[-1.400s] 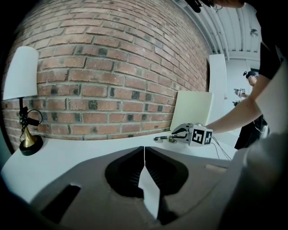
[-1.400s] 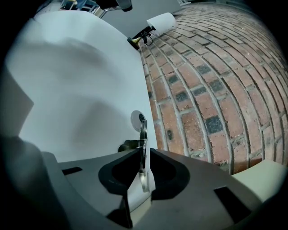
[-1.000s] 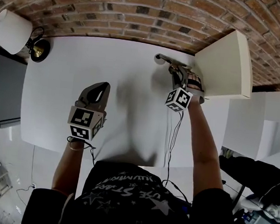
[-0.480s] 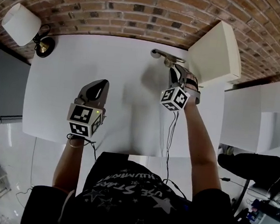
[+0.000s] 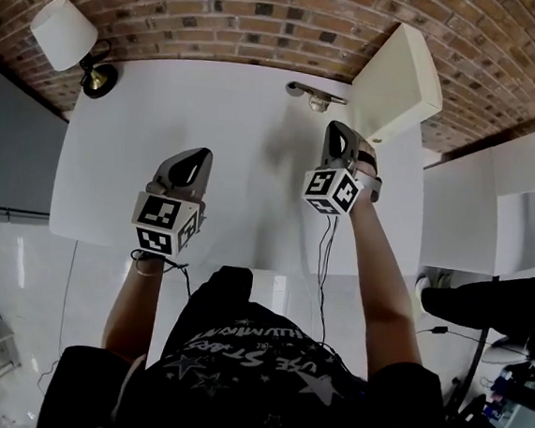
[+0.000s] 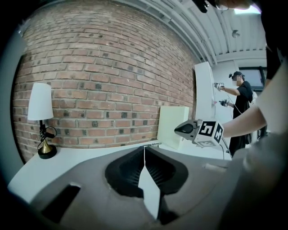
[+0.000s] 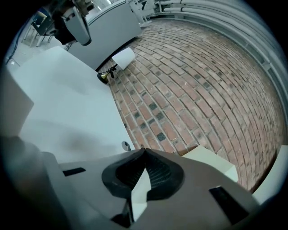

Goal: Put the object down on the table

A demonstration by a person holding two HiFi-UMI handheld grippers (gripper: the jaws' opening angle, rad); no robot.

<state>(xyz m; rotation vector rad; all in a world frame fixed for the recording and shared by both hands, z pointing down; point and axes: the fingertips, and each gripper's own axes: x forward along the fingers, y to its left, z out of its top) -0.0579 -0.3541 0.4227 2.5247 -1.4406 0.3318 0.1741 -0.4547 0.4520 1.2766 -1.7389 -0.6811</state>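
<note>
A small silvery metal object (image 5: 307, 94) with a long bar lies on the white table (image 5: 162, 132) near its far edge; it also shows as a thin bar (image 6: 153, 144) and a small metal end (image 7: 125, 145). My right gripper (image 5: 337, 130) hovers a short way in front of that object, apart from it. Its jaws are closing, tips meeting (image 7: 144, 149), with nothing between them. My left gripper (image 5: 194, 159) hangs over the left half of the table, shut and empty (image 6: 144, 147).
A white-shaded lamp (image 5: 66, 37) with a brass base stands at the far left corner. A cream board (image 5: 398, 80) leans at the far right by the brick wall. In the left gripper view a person (image 6: 238, 94) stands in the background.
The right gripper has pulled back from the metal object, which stays lying on the table. The left gripper has barely moved.
</note>
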